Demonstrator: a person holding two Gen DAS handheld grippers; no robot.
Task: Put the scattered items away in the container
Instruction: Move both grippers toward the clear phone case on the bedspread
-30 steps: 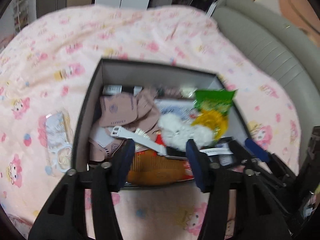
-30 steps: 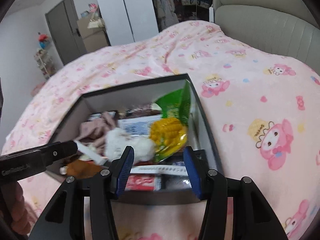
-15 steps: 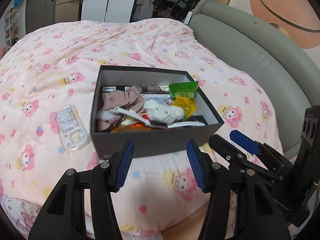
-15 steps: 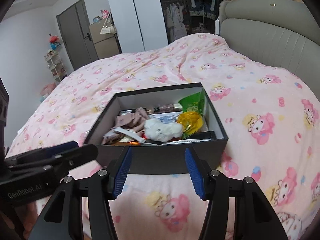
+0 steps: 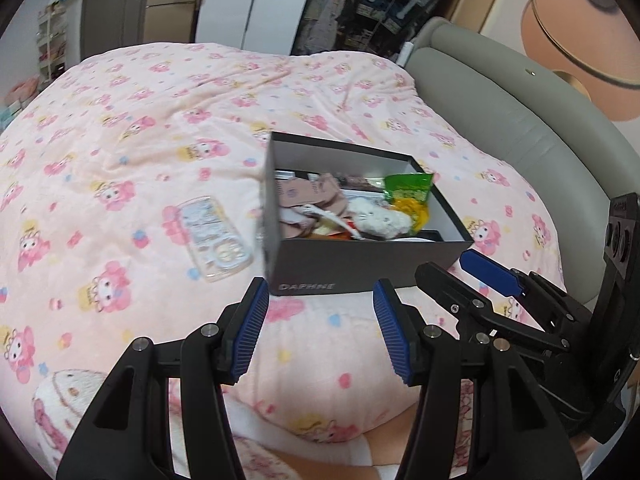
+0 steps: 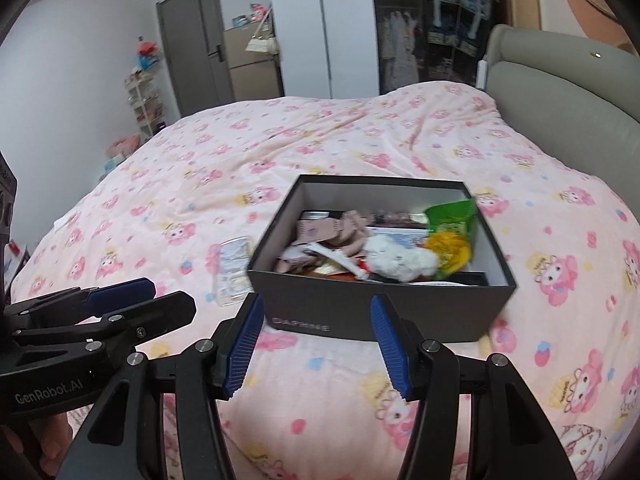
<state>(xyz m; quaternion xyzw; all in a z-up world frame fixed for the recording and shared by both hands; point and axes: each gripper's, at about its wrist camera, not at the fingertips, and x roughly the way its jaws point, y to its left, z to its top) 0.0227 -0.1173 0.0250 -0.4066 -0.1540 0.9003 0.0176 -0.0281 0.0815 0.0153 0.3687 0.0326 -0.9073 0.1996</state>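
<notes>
Box [image 6: 360, 312]: dark, open-topped, resting on the pink patterned bedcover [image 6: 280, 152]; seen from the right wrist it lies at about 1 o'clock from the right gripper's tips.
Box contents: a green-and-yellow snack bag [image 6: 450, 232] stands against the wall at 3 o'clock; a white fluffy toy [image 6: 394, 258] lies in the middle; pinkish folded cloths [image 6: 332, 232] sit toward 10 o'clock; a white strap [image 6: 340, 258] crosses the near part.
Phone case [image 5: 214, 236]: clear, flat on the bedcover, outside the box at its 9 o'clock, near the wall but apart from it.
Left gripper [image 5: 320, 326]: jaws spread, nothing between them; bedcover shows through the gap; the box stands at 12 o'clock beyond the tips.
Right gripper [image 6: 316, 338]: jaws spread and empty, having just been opening; in the left wrist view it appears at 3 o'clock.
Headboard [image 5: 520, 128]: grey, padded, along the bed's edge at 2 o'clock.
</notes>
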